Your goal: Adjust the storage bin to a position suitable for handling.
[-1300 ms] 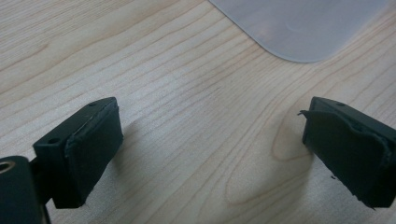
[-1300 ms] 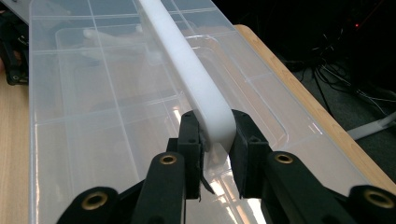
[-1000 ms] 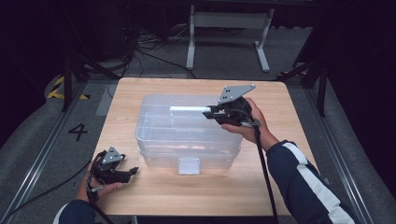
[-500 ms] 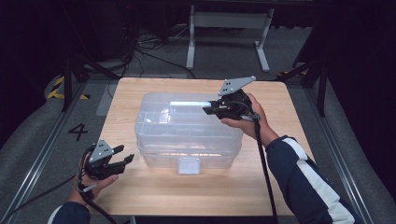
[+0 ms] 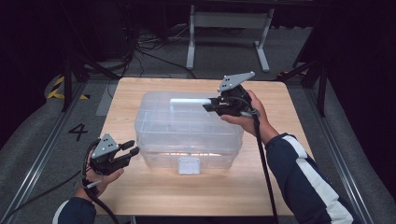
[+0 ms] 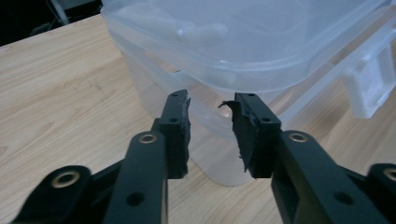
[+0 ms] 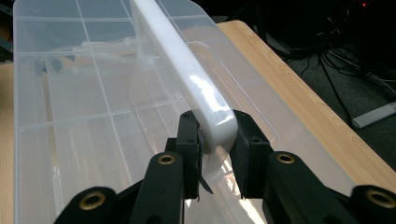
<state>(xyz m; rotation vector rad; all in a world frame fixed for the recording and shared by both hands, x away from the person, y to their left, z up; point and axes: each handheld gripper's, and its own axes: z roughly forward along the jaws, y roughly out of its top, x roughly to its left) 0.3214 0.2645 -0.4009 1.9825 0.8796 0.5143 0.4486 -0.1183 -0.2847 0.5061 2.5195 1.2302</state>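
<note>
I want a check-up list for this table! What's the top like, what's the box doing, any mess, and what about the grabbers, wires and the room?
Surface: light wooden table, bare around the box.
Job's things: clear plastic box; its lid is tilted, raised at the white handle.
Clutter: nothing seen.
Grippers: right gripper is clamped on the handle; left gripper, jaws apart and just been closing with nothing between them, sits by the box's corner.
Cables: one black cable trails from the right gripper.
Surroundings: dark room, grey metal stand, floor wires.

left gripper (image 6: 211, 133): jaws apart, just been closing, nothing between | clear plastic bin (image 6: 243, 42): corner just ahead | wooden table (image 6: 60, 93)
</note>
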